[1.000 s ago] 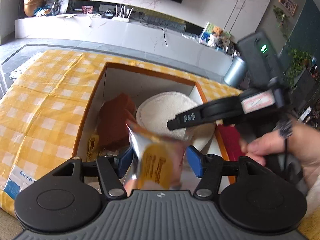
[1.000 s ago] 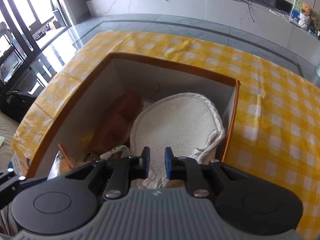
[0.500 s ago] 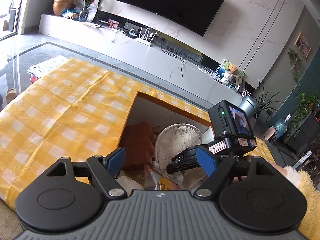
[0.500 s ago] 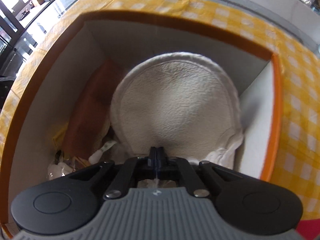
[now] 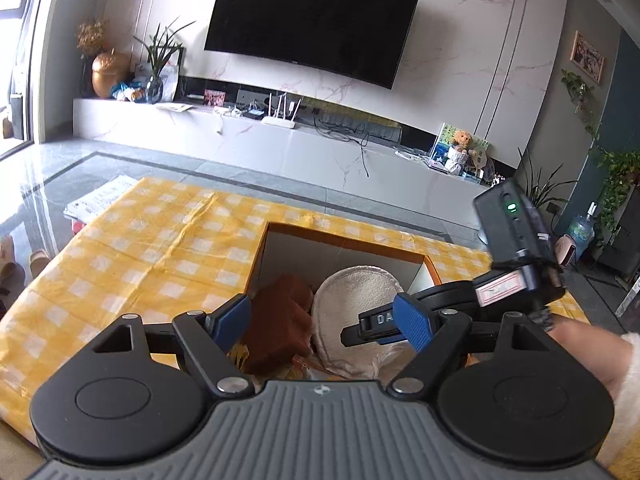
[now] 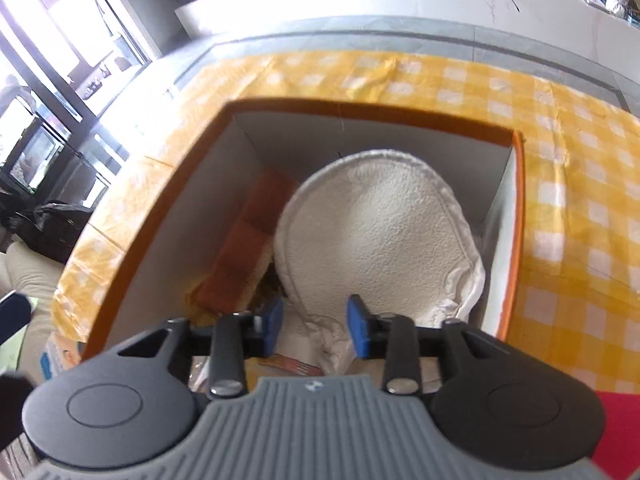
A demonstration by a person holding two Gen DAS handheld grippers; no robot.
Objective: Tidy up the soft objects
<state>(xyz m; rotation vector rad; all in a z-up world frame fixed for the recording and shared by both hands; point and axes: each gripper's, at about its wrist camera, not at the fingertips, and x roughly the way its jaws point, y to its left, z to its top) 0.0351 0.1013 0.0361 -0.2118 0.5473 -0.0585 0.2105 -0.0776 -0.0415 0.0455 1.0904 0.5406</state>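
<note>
Our left gripper (image 5: 324, 320) gapes wide and empty; our right gripper (image 6: 314, 326) is opening, pads clear of the cream terry pad (image 6: 376, 232) lying in the box (image 6: 372, 110). It looks light and floppy; we'd pinch its stitched edge.

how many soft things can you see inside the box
2 clearly: a round cream pad leaning toward the right of the box, and a brown block against its left wall. Snack wrappers lie at the near end; more may be hidden underneath.
</note>
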